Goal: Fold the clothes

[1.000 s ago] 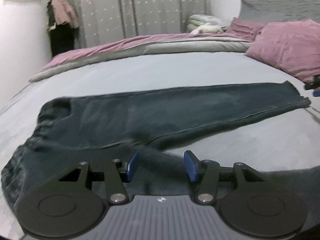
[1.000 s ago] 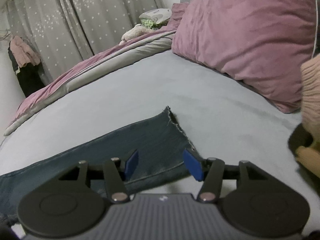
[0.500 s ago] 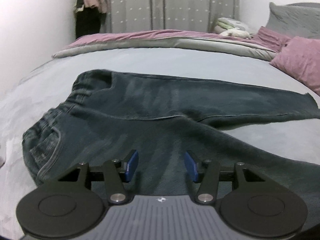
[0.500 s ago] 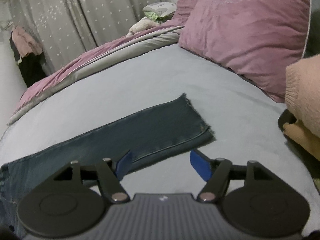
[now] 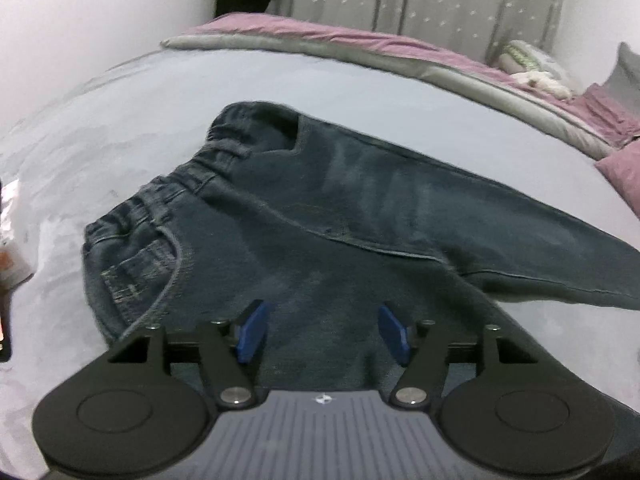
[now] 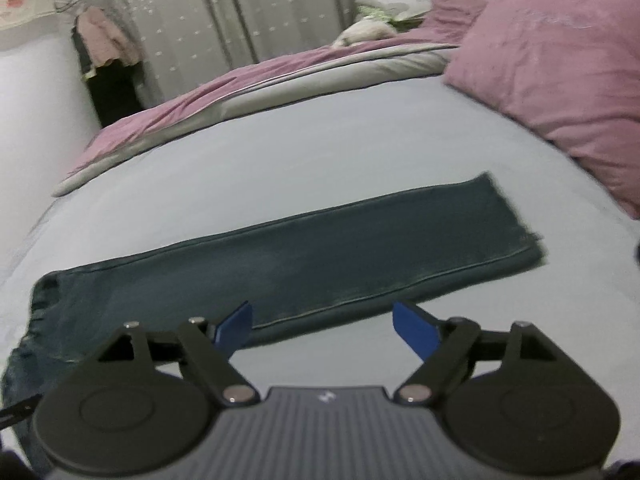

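Note:
Dark blue jeans (image 5: 320, 216) lie flat on the pale grey bed sheet (image 5: 120, 128), waistband to the left, one leg stretching right. My left gripper (image 5: 322, 334) hovers open over the seat and thigh area, nothing between its blue pads (image 5: 250, 332). In the right wrist view the far leg of the jeans (image 6: 360, 256) runs across the bed to its hem at the right. My right gripper (image 6: 326, 332) stands open wide just in front of that leg's near edge, holding nothing.
Pink pillows (image 6: 560, 80) sit at the right of the bed. A folded pink and grey duvet (image 6: 260, 96) lies along the far side, with grey curtains (image 6: 260, 8) behind. Hanging clothes (image 6: 104, 40) are in the far corner. A small white object (image 5: 12, 232) lies at the left edge.
Both grippers have pulled back and swung left. The left view now centres on the waistband and pocket. The right gripper has drawn away from the hem and opened wider.

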Motion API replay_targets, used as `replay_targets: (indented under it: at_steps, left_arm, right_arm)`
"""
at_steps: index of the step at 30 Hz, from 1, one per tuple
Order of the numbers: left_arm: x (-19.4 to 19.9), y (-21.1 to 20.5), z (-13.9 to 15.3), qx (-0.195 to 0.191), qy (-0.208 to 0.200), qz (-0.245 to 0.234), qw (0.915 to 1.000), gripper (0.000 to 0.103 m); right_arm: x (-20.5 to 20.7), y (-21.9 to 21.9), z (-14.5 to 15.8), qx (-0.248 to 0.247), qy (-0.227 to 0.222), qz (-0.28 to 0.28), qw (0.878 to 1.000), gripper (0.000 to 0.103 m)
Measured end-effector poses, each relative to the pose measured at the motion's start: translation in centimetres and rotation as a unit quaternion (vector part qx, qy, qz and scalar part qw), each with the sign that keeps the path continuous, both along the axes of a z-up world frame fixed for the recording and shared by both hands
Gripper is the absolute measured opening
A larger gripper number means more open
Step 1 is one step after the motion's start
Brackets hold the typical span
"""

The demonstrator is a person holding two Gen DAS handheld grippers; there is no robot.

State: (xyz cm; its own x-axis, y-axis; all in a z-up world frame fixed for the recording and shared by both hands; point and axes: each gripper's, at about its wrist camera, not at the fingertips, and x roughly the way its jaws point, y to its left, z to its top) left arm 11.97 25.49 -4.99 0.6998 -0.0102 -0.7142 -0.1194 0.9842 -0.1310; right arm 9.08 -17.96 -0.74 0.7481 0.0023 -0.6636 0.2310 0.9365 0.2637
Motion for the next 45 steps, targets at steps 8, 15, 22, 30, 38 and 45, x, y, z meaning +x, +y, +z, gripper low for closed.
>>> replay_targets:
  at_steps: [8,15,22,30,38,45]
  left_arm:
    - [0.3,0.3,0.0,-0.002,0.016,0.004,0.9999,0.083]
    - [0.4,-0.9,0.1,0.004,0.020,-0.005,0.9998,0.086]
    - [0.5,-1.8,0.4,0.009,0.014,-0.001,0.9999,0.087]
    - [0.8,-2.2,0.6,0.018,0.006,0.002,0.9998,0.091]
    - [1.2,-2.0,0.5,0.008,0.009,0.013,0.9998,0.091]
    - [1.3,-2.0,0.2,0.014,0.013,0.006,0.9998,0.092]
  right_arm:
    - [-0.7,4.5,-0.9,-0.002,0.013,0.042,0.999,0.096]
    - [-1.3,5.7,-0.7,-0.001,0.011,0.063,0.998,0.099]
    - [-1.4,5.7,-1.0,0.004,0.020,0.064,0.998,0.101]
    - [-1.4,8.1,-1.5,-0.003,0.036,0.105,0.994,0.103]
    - [-1.3,9.4,-2.3,-0.018,0.055,0.126,0.990,0.103]
    - [-1.7,10.9,-3.0,-0.011,0.053,0.131,0.990,0.103]
